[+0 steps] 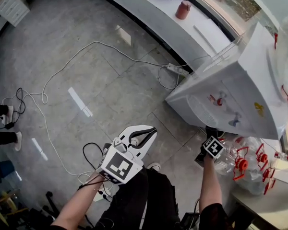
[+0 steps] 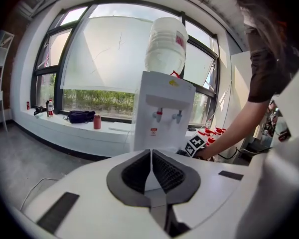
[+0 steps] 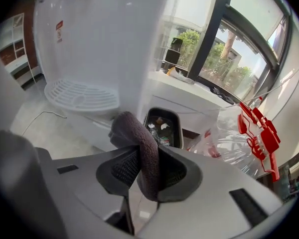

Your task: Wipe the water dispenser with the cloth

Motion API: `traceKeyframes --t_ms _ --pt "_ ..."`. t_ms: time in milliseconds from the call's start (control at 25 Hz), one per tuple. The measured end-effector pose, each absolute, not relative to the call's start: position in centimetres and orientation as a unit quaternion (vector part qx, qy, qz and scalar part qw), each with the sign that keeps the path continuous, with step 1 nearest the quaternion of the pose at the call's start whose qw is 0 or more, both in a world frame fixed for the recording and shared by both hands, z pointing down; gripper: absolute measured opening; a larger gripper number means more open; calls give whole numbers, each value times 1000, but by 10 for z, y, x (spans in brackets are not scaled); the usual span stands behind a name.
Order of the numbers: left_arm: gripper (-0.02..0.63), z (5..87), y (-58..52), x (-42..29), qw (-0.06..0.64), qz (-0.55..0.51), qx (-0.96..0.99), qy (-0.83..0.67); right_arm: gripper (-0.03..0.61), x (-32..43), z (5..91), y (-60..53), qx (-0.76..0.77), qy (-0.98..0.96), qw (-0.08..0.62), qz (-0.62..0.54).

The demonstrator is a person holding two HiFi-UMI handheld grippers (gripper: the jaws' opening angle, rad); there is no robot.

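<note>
The white water dispenser [image 1: 230, 95] stands at the right, with a red and a grey tap on its front [image 2: 162, 108]. A large bottle [image 2: 164, 44] sits on top of it. My right gripper [image 3: 147, 153] is shut on a dark grey cloth [image 3: 139, 138] folded between its pads. It is low beside the dispenser's side wall [image 3: 104, 39], near the round white drip tray [image 3: 79, 96]. In the head view the right gripper [image 1: 210, 134] is at the dispenser's base. My left gripper [image 1: 151, 132] hangs over the floor, away from the dispenser, its pads shut on nothing [image 2: 151, 156].
Clear empty bottles with red caps [image 1: 240, 162] lie right of the dispenser. A black bin [image 3: 162, 126] sits behind it. Cables [image 1: 62, 71] and a power strip [image 1: 175, 70] lie on the grey floor. A red cup [image 1: 183, 9] stands on the window ledge [image 1: 149, 8]. Someone's feet [image 1: 5, 114] show at far left.
</note>
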State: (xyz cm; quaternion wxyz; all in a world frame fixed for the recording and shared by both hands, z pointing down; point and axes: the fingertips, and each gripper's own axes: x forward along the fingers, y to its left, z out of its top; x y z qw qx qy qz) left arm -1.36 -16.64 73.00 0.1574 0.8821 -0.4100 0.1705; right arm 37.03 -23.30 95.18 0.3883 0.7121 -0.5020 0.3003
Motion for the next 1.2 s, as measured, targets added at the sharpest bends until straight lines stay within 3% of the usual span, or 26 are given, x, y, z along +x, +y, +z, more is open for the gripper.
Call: traceKeyframes --t_ms 440,800,1200 --pt "20 641 -148 29 150 179 896 -379 106 337 877 -198 635 -605 383 291" --pt "20 545 -140 59 141 180 905 -358 106 279 687 -169 571 -715 261 309" --pt "20 441 -117 82 145 158 900 -378 106 279 511 -104 560 -745 190 307"
